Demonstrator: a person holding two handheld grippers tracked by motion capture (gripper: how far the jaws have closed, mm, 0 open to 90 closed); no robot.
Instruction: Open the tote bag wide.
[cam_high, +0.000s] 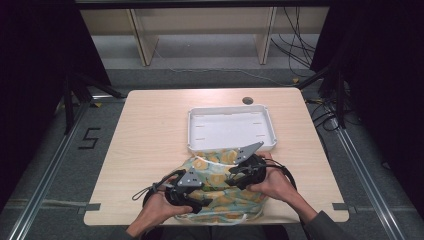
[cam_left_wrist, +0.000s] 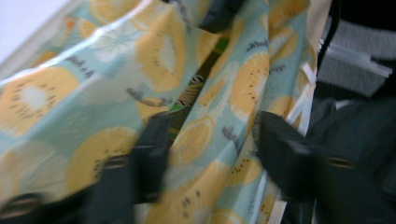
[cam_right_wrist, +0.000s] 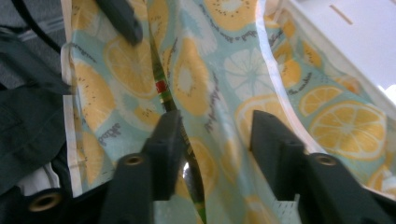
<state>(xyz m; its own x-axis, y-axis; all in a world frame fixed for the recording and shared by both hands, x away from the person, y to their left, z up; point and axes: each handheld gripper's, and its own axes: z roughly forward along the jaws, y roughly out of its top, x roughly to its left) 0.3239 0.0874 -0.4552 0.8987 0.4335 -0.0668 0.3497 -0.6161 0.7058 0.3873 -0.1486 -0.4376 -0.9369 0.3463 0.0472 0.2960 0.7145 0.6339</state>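
Two grippers, the left gripper (cam_high: 186, 189) and the right gripper (cam_high: 246, 170), have jaws apart around the edges of the fruit-print bag (cam_high: 220, 192) at the table's (cam_high: 150, 135) near edge, so pinch firmly and pull its mouth open evenly.

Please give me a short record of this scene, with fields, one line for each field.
surface: wooden table
bag: fruit-print bag, at the near edge, mouth slightly parted
tray: white tray, empty, behind the bag and touching it
left gripper: left gripper, jaws apart, one on each side of a fold of the bag
right gripper: right gripper, jaws apart at the bag's opening
inside bag: something green and red, unclear
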